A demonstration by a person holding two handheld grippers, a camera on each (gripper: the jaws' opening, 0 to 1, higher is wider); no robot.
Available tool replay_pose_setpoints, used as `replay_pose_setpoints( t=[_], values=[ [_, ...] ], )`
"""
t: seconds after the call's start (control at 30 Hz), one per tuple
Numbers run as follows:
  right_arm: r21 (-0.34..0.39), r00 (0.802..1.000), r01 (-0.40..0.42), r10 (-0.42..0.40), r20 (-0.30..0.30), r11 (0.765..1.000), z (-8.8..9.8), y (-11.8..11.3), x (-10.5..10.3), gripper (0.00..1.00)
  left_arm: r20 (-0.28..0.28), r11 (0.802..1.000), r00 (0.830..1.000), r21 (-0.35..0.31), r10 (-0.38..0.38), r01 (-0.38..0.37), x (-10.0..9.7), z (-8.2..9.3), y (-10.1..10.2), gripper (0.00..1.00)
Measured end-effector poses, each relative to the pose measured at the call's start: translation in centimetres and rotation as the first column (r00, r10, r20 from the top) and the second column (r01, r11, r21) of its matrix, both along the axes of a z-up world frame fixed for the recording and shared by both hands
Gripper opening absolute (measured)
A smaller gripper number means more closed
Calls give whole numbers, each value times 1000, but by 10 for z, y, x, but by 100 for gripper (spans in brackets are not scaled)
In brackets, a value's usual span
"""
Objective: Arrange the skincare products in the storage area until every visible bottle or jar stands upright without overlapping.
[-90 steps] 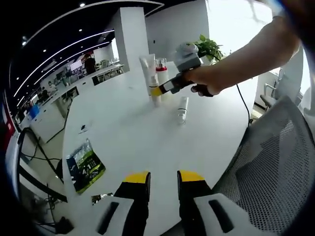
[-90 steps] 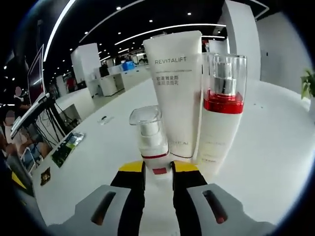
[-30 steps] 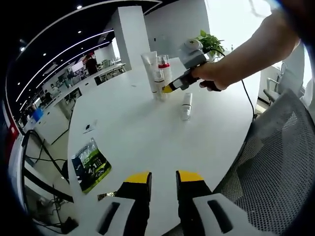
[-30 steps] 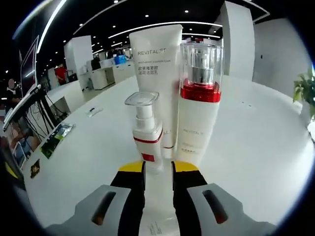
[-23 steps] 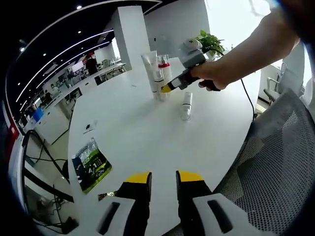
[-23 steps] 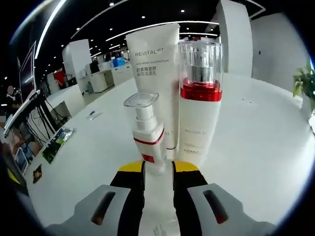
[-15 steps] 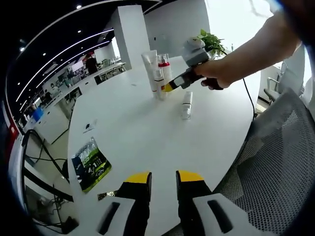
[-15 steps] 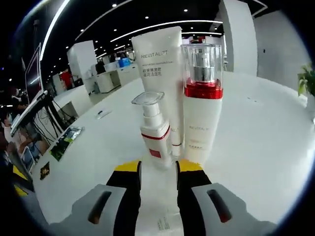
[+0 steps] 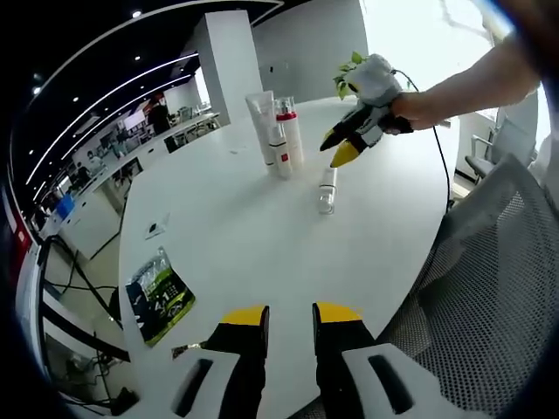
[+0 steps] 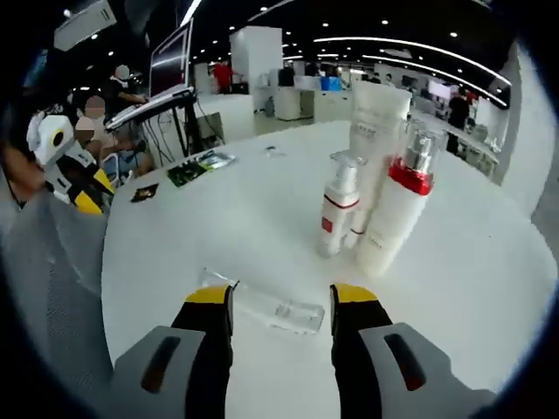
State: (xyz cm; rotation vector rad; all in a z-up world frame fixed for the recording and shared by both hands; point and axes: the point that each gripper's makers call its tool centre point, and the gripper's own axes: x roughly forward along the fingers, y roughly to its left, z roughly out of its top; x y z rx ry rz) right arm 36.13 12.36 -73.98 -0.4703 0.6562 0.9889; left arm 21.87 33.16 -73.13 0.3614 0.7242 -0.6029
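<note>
In the left gripper view the left tongs (image 9: 289,316) hover spread and empty near the round white bench (image 9: 236,236) edge, clear of the work. In the right gripper view the right tongs (image 10: 281,297) straddle a clear bottle (image 10: 262,303) lying flat, jaws wide, not yet pinching; pump bottle (image 10: 336,216), tube (image 10: 376,131) and red-collared bottle (image 10: 397,214) stand together beyond, open bench all round

Glossy white table (image 10: 218,218); clear plastic lying bottle (image 10: 262,303); matt white tube (image 10: 374,131).
</note>
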Motion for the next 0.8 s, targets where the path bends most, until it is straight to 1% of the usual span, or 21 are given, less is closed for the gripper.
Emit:
replay_pose_setpoints(
  t=[0.03,0.07,0.1,0.13,0.17,0.2,0.23,0.27,0.33,0.4,0.43,0.47,0.5,0.53,0.57,0.6,0.63,0.67,0.73,0.77,0.8],
  values=[
    [-45,999,-52,52,-16,998,-4,2,-3,43,0,1000,1000,2,-1,1,0,0,0,20],
    [-67,998,-67,66,-24,995,-6,2,-4,45,0,1000,1000,2,-2,2,0,0,0,20],
    [-120,994,-106,102,-35,987,-10,3,-4,48,1,1000,1000,3,-3,3,0,0,-1,20],
    [-177,988,-156,153,-31,972,-14,6,-3,51,2,1000,1000,5,-4,4,0,0,-1,20],
    [-207,981,-195,191,-37,959,-18,7,-2,52,3,1000,1000,6,-5,5,0,1,-2,20],
    [-236,970,-244,239,-50,941,-21,11,-3,51,4,1000,1000,7,-8,8,0,1,-3,20],
    [-255,963,-269,262,-61,929,-24,13,-2,51,2,1000,1000,8,-10,10,0,1,-3,20],
    [-281,953,-303,293,-78,910,-27,16,-3,51,0,1000,1000,12,-12,12,-1,0,-4,20],
    [-315,934,-356,338,-113,880,-36,17,-6,51,3,1000,1000,17,-19,19,-1,0,-4,20],
    [-355,919,-393,364,-148,848,-44,15,-9,49,-8,1000,1000,20,-18,19,-2,-1,-4,20],
    [-374,909,-416,376,-179,829,-49,14,-13,47,-11,1000,1000,21,-20,20,-2,-2,-4,20],
    [-375,902,-430,375,-214,821,-53,12,-18,46,-11,999,1000,22,-22,23,-2,-2,-4,20],
    [-391,904,-425,357,-236,817,-59,10,-21,46,-10,999,1000,24,-24,24,-2,-2,-4,20],
    [-401,891,-452,385,-241,797,-61,9,-23,45,-9,999,1000,25,-25,25,-2,-2,-4,20],
    [-418,883,-468,396,-251,779,-65,7,-26,44,-11,999,1000,28,-24,24,-2,-3,-4,20],
    [-378,886,-459,382,-263,804,-62,12,-29,39,-12,999,1000,29,-23,24,-2,-3,-3,20],
    [-381,896,-438,359,-262,814,-63,11,-26,37,-13,999,1000,28,-22,23,-2,-3,-3,20],
    [-382,892,-446,365,-266,810,-64,10,-27,37,-12,999,1000,25,-24,24,-2,-3,-4,20],
    [-369,895,-430,337,-291,824,-65,9,-28,34,-14,999,999,26,-29,30,-3,-3,-5,20],
    [-368,898,-427,341,-278,826,-63,10,-27,34,-17,999,999,26,-32,33,-3,-4,-5,20],
    [-364,900,-421,334,-279,831,-64,9,-29,32,-18,999,999,26,-34,35,-4,-4,-6,20]
  ],
)
